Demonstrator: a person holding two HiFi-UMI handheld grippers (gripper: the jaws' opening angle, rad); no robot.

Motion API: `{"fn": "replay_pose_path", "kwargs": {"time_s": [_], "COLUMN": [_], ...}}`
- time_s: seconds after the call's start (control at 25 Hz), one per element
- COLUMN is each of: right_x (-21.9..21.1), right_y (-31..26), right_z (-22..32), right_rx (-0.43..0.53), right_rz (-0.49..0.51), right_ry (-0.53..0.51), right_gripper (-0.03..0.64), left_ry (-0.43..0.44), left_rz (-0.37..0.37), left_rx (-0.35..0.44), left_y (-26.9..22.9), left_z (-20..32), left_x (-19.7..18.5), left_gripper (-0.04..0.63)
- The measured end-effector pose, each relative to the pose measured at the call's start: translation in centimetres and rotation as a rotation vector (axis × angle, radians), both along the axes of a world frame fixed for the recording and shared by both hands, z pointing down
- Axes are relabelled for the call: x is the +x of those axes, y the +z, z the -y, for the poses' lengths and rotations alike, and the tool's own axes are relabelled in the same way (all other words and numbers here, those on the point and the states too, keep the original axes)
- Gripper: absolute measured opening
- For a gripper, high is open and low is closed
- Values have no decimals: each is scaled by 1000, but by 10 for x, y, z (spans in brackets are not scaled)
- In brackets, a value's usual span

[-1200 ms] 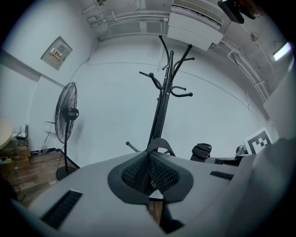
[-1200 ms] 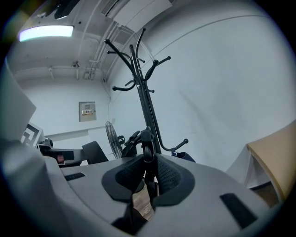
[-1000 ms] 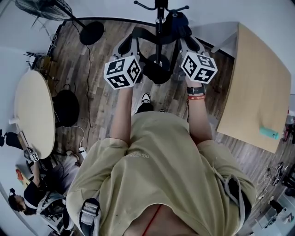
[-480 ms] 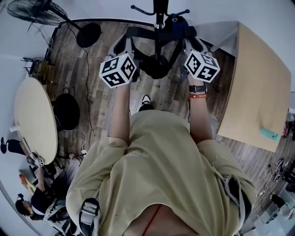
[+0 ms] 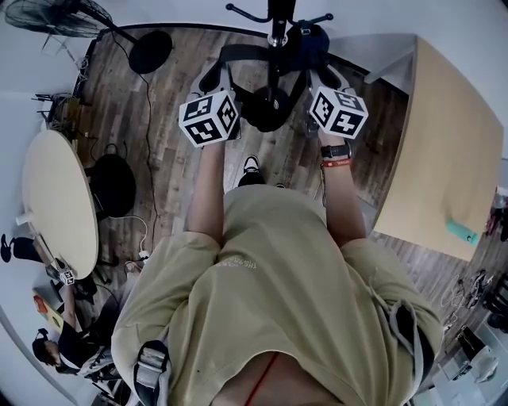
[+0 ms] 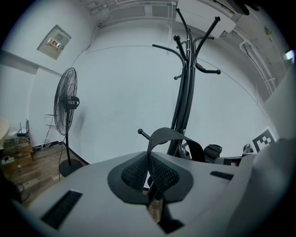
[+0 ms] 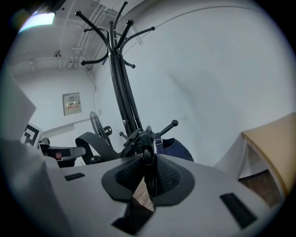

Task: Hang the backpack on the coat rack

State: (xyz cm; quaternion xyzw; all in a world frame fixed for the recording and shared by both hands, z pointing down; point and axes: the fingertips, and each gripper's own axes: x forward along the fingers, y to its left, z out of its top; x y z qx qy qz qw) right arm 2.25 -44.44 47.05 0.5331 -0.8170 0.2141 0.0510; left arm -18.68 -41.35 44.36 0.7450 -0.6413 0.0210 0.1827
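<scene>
The black coat rack (image 5: 276, 24) stands straight ahead, its round base (image 5: 266, 109) on the wood floor. The navy backpack (image 5: 308, 36) hangs close against the pole, just right of it. My left gripper (image 5: 215, 79) is shut on a black webbing strap (image 6: 165, 135) that loops up out of the jaws toward the rack (image 6: 185, 92). My right gripper (image 5: 329, 78) is shut on the other strap and its black buckle (image 7: 144, 139), with the navy backpack body (image 7: 175, 147) just beyond. The rack's hooks (image 7: 115, 32) rise above both grippers.
A standing fan (image 6: 67, 102) is at the left by the wall. A round table (image 5: 55, 198) lies at my left, a rectangular wooden table (image 5: 444, 151) at my right. A dark bag (image 5: 111, 184) and cables lie on the floor; a person (image 5: 59, 349) sits at lower left.
Both grippers have sunk a little and edged toward the rack, still holding the straps. The backpack stays against the pole.
</scene>
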Motion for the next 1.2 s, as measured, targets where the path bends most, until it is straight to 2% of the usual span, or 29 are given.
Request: {"fn": "replay_pose_path", "kwargs": {"time_s": [0.56, 1.2], "right_x": [-19, -19], "right_y": [40, 113], "right_z": [-3, -18], "right_rx": [-75, -231], "right_rz": [-71, -146], "right_ry": [-40, -61], "right_gripper": [75, 75], "left_ry": [71, 121], "left_rz": [97, 132], "left_rx": [-85, -256], "left_y": [47, 134], "left_z": [5, -7], "left_x": [12, 25], "left_gripper": [25, 25]}}
